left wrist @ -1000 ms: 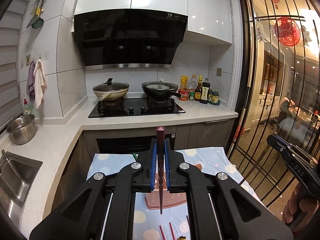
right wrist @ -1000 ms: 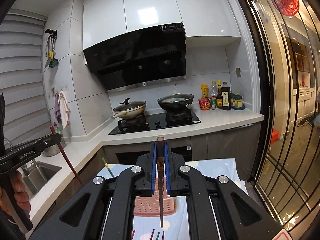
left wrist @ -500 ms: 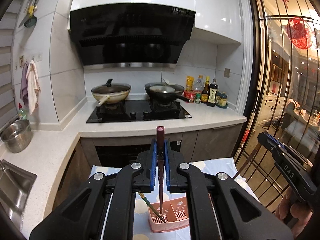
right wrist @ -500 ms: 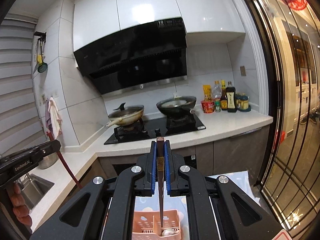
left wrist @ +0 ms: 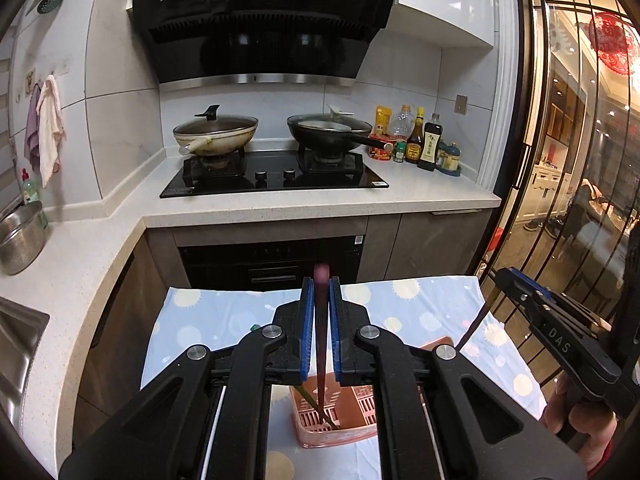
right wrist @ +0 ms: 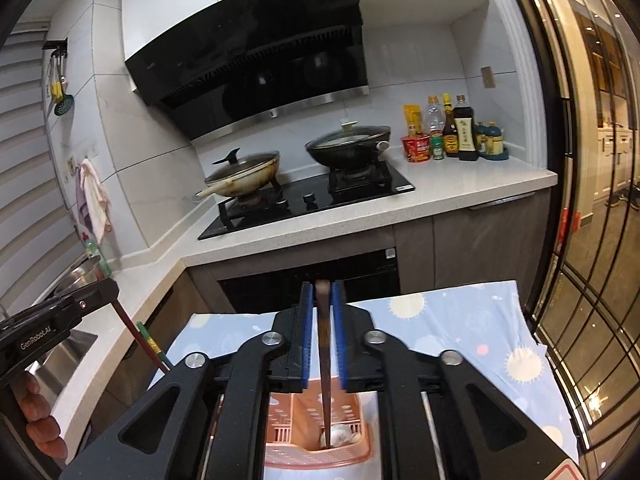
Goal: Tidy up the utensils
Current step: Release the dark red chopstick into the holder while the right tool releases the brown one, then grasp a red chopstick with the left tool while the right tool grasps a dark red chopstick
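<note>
1. Left wrist view: the left gripper (left wrist: 320, 320) tilts downward at lower centre, clamped on a dark red chopstick (left wrist: 321, 344) whose tip dips into the pink utensil basket (left wrist: 352, 432) below it.
2. Right wrist view: the right gripper (right wrist: 322, 320) tilts downward too; its jaws have just been opening, a brown chopstick (right wrist: 325, 360) loose between them, tip inside the basket at the bottom of the frame.
3. The basket stands on a blue dotted cloth (right wrist: 460, 320).

A pink slotted plastic utensil basket (left wrist: 336, 416) sits on a blue dotted tablecloth (left wrist: 224, 320); cloth lies bare behind and to both sides of it. Chopsticks and a green-tipped stick (left wrist: 316, 404) crowd the basket's compartments.
</note>
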{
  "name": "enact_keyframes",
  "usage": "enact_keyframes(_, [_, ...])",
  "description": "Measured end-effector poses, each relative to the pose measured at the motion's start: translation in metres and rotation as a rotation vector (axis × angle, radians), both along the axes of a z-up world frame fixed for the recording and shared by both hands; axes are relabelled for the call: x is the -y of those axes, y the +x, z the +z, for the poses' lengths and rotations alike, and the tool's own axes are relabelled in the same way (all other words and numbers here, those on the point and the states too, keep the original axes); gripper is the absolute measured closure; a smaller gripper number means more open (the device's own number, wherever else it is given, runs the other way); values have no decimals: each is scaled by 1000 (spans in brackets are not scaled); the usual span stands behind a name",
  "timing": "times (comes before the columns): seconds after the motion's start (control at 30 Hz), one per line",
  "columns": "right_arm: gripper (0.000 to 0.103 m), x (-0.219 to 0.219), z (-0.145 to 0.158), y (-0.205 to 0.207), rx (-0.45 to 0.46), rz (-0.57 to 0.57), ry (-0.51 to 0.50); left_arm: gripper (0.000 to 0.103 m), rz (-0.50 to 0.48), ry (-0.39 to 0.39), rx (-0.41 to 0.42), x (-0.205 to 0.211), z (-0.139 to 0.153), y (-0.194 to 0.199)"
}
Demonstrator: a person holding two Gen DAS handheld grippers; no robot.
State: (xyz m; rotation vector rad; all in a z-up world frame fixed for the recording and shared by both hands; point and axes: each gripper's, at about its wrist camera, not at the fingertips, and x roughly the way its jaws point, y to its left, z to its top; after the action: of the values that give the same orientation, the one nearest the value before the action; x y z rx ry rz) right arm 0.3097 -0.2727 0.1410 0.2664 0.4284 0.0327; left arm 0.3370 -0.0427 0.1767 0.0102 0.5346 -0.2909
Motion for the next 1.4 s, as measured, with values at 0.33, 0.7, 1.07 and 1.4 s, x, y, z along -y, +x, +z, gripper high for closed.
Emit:
enact_keyframes(0.33, [60,0,4,-52,64,-7,-42,66,38,-6,0,-15,-9,-23])
enact_keyframes(0.7, [60,-9,-40,-129,-33,4,-100,65,34,50,-48,-26,-45,-74])
enact_keyframes(1.07, [60,-23,-105,-197,-181,36,-111,50,46,94,-144,-31,-110,-141])
enact_keyframes(1.4, [60,-38,-164,-249,-307,65,-113,50,65,121,-254,-39,-166,-190])
